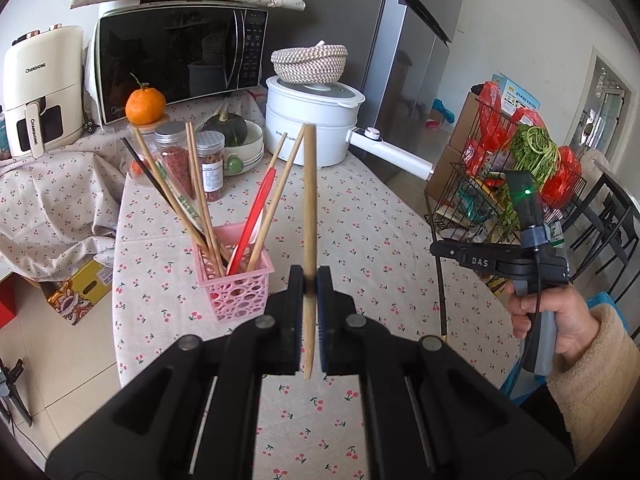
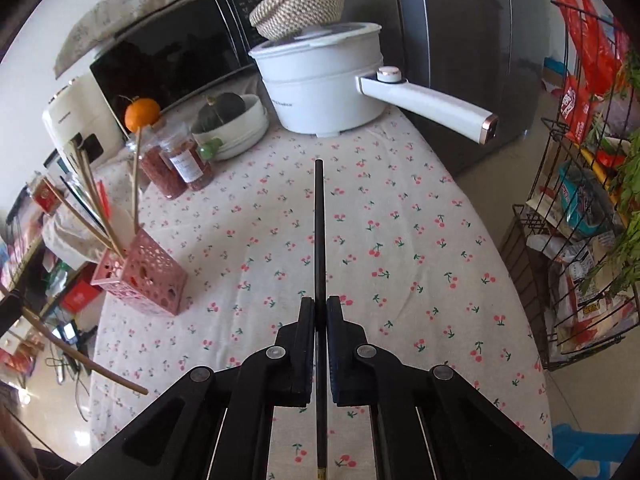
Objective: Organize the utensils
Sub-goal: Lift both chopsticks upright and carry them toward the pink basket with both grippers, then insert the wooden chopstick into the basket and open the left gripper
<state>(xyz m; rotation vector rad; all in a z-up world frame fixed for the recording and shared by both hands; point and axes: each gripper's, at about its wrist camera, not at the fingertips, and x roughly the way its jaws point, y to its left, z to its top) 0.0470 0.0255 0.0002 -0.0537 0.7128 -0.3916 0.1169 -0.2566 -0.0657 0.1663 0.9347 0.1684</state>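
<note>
Between left gripper (image 1: pixel 308 280) jaws, wooden chopstick (image 1: pixel 309 216), right gripper (image 2: pixel 320 308) w/ black chopstick (image 2: pixel 319 224)

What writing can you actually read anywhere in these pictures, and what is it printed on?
"CHANGHONG": on the air fryer, once on its body and once on its handle.
"DAS": on the right gripper.
Microwave panel, jar labels, pot lettering, box by the rack: too small or blurred to read.
</note>
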